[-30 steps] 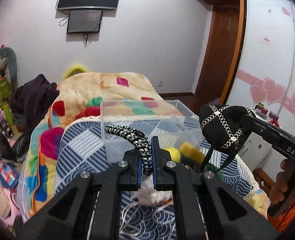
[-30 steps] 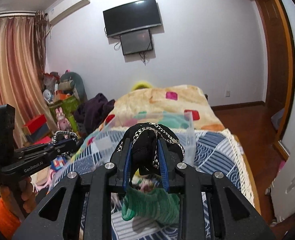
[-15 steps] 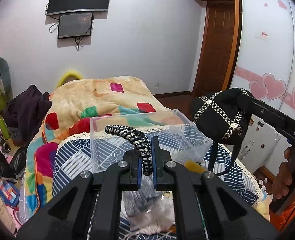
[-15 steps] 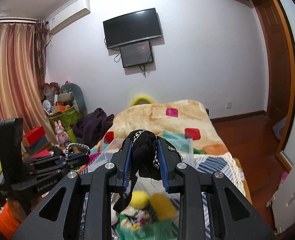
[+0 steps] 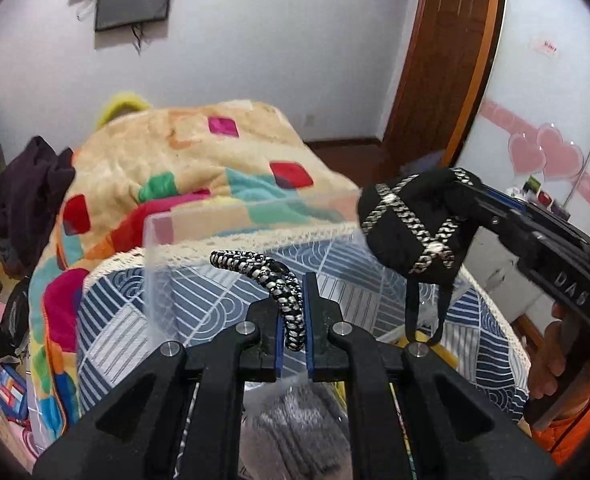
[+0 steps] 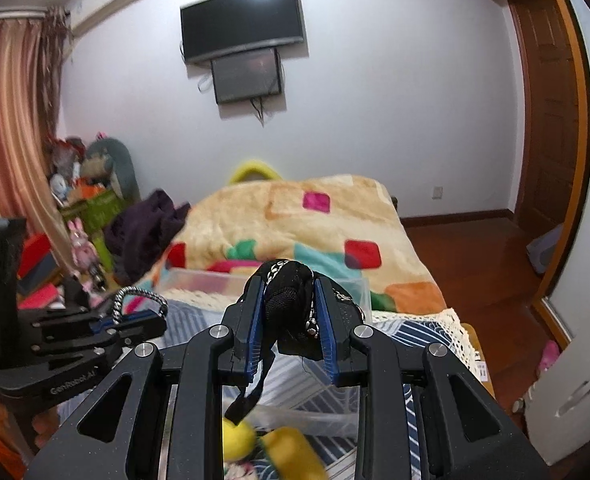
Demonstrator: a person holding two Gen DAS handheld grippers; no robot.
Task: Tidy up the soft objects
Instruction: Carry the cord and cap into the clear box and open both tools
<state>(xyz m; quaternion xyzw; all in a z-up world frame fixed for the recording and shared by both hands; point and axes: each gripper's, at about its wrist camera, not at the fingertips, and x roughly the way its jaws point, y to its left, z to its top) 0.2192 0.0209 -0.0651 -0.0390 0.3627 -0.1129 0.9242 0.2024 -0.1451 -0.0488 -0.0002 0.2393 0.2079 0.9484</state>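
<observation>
My left gripper (image 5: 293, 294) is shut on a black-and-white braided cord (image 5: 273, 280) that curls up and to the left. It shows again in the right wrist view (image 6: 143, 312) at lower left. My right gripper (image 6: 289, 300) is shut on a black fabric piece with silver chain trim (image 6: 289, 300); a black strap hangs below it. In the left wrist view that black piece (image 5: 411, 226) hangs at the right, above a clear plastic box (image 5: 163, 240) on the bed. Yellow plush items (image 6: 291, 452) lie below the right gripper.
The bed carries a blue-and-white patterned cover (image 5: 119, 320) and a colourful blanket (image 6: 295, 216). A dark garment pile (image 6: 147, 228) and toys (image 6: 79, 240) stand at the left. A wooden door (image 6: 551, 120) and a white wardrobe (image 5: 543, 80) are at the right.
Both grippers have risen and come nearer the clear box, each still holding its item. The black piece hangs lower and closer in the left wrist view.
</observation>
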